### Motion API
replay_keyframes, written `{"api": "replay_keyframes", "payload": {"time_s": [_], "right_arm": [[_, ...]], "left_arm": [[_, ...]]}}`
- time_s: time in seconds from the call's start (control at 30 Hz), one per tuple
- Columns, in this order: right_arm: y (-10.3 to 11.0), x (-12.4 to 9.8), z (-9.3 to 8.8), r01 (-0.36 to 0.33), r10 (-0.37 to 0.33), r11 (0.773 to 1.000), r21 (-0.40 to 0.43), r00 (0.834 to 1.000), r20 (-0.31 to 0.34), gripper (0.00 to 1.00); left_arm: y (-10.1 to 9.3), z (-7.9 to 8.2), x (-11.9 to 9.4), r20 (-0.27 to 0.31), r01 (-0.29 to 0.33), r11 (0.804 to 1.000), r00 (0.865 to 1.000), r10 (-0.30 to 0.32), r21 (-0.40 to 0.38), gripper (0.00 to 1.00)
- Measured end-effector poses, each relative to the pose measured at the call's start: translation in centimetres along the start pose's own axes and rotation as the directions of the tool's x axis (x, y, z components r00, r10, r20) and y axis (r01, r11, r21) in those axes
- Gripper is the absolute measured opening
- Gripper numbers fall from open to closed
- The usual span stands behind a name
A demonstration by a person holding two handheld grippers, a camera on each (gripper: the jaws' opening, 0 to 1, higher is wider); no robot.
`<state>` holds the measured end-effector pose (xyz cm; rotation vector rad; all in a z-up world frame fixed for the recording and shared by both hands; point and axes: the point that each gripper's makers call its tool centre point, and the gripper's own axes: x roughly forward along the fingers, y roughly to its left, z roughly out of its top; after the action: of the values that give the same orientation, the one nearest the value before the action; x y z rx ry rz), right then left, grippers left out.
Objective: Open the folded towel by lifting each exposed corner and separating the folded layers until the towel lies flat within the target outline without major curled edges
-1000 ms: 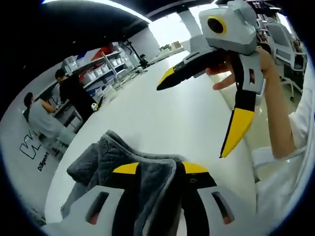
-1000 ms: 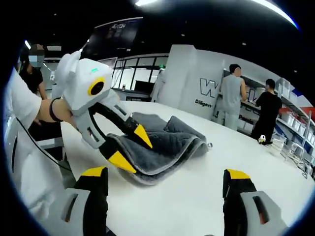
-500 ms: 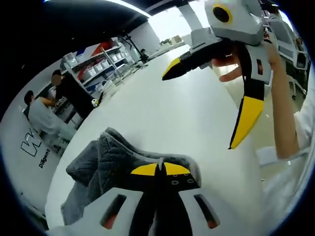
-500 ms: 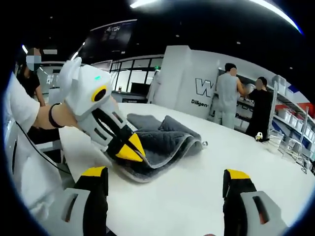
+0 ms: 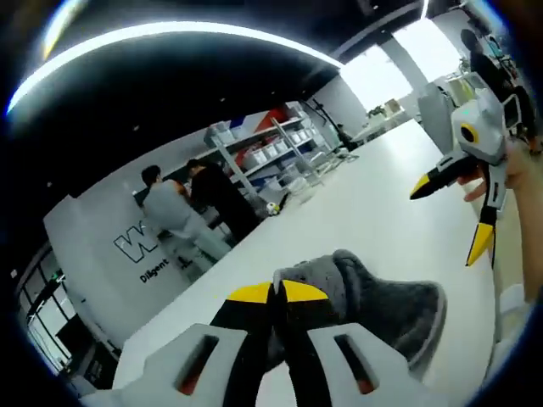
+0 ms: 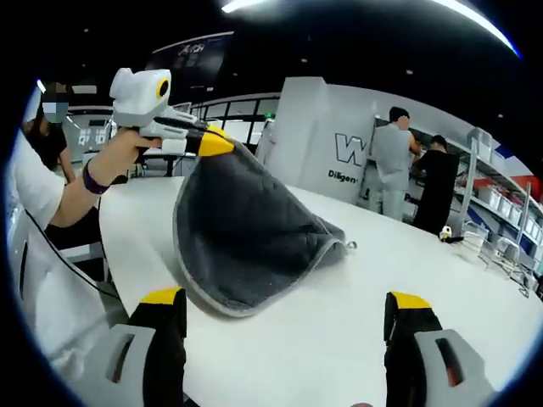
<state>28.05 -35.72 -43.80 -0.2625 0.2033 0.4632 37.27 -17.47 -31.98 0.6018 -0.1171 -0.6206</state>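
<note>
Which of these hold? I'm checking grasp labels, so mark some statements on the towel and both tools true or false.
1. The left tool is shut on a corner of the grey towel. True.
2. The right tool grips the towel. False: its jaws are open and apart from it.
3. The towel lies flat on the white table. False: one part is lifted high.
4. Two people stand by the shelves. True.

Left gripper (image 5: 273, 292) clamped on grey towel (image 5: 386, 305), white table (image 5: 365, 212)
</note>
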Motion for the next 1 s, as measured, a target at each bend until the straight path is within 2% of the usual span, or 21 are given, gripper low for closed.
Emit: {"api": "replay_keyframes", "payload": {"time_s": [0.1, 0.13, 0.27, 0.37, 0.4, 0.5, 0.57, 0.63, 0.67, 0.7, 0.73, 0.77, 0.83, 0.9, 1.0], "right_arm": [[0.0, 0.0, 0.1, 0.000, 0.000, 1.000, 0.000, 1.000, 0.002, 0.99], [0.0, 0.0, 0.1, 0.000, 0.000, 1.000, -0.002, 1.000, 0.000, 0.99], [-0.1, 0.0, -0.1, 0.001, -0.001, 1.000, -0.001, 1.000, -0.007, 0.99], [-0.2, -0.1, -0.1, 0.004, -0.004, 1.000, 0.002, 1.000, -0.007, 0.99], [-0.3, -0.1, -0.1, 0.005, -0.005, 1.000, 0.003, 1.000, -0.007, 0.99], [-0.4, -0.1, -0.2, 0.008, -0.008, 1.000, 0.009, 1.000, -0.009, 0.99], [-0.5, 0.0, -0.3, 0.010, -0.009, 1.000, 0.009, 1.000, -0.014, 0.99], [-0.5, 0.0, -0.4, 0.009, -0.009, 1.000, 0.009, 1.000, -0.017, 0.99], [-0.5, 0.0, -0.4, 0.009, -0.008, 1.000, 0.009, 1.000, -0.018, 0.99], [-0.6, 0.0, -0.4, 0.009, -0.009, 1.000, 0.009, 1.000, -0.018, 0.99], [-0.6, 0.0, -0.4, 0.010, -0.010, 1.000, 0.009, 1.000, -0.018, 0.99], [-0.6, 0.0, -0.4, 0.010, -0.010, 1.000, 0.010, 1.000, -0.019, 0.99], [-0.6, 0.0, -0.4, 0.010, -0.009, 1.000, 0.010, 1.000, -0.020, 0.99], [-0.6, 0.1, -0.5, 0.009, -0.009, 1.000, 0.009, 1.000, -0.022, 0.99], [-0.8, 0.2, -0.6, 0.009, -0.009, 1.000, 0.013, 1.000, -0.027, 0.99]], "left_arm": [[3.4, -1.4, -1.8, -0.035, -0.089, 0.996, 0.995, 0.088, -0.018, 0.03], [4.8, -2.3, -2.6, -0.057, -0.129, 0.991, 0.990, 0.128, -0.021, 0.03], [9.0, -5.8, -5.3, -0.160, -0.233, 0.972, 0.959, 0.235, 0.027, 0.03], [10.9, -8.6, -7.0, -0.242, -0.256, 0.966, 0.935, 0.260, 0.046, 0.03], [11.5, -9.9, -7.6, -0.282, -0.261, 0.964, 0.922, 0.265, 0.054, 0.03], [13.0, -14.5, -9.6, -0.413, -0.263, 0.959, 0.865, 0.284, 0.109, 0.03], [13.6, -17.8, -10.7, -0.501, -0.253, 0.957, 0.816, 0.288, 0.139, 0.03], [13.7, -21.0, -11.4, -0.577, -0.230, 0.964, 0.773, 0.265, 0.136, 0.03], [13.6, -22.0, -11.6, -0.594, -0.223, 0.967, 0.764, 0.252, 0.124, 0.03], [13.1, -23.9, -11.7, -0.625, -0.204, 0.975, 0.751, 0.212, 0.086, 0.03], [12.9, -24.3, -11.7, -0.631, -0.197, 0.978, 0.750, 0.197, 0.071, 0.03], [11.9, -26.2, -11.6, -0.653, -0.181, 0.983, 0.747, 0.126, -0.018, 0.03], [11.1, -27.7, -11.5, -0.663, -0.170, 0.981, 0.746, 0.064, -0.096, 0.03], [11.2, -28.3, -11.5, -0.664, -0.173, 0.981, 0.744, 0.074, -0.085, 0.03], [11.1, -28.3, -11.5, -0.665, -0.173, 0.981, 0.743, 0.070, -0.090, 0.03]]}}
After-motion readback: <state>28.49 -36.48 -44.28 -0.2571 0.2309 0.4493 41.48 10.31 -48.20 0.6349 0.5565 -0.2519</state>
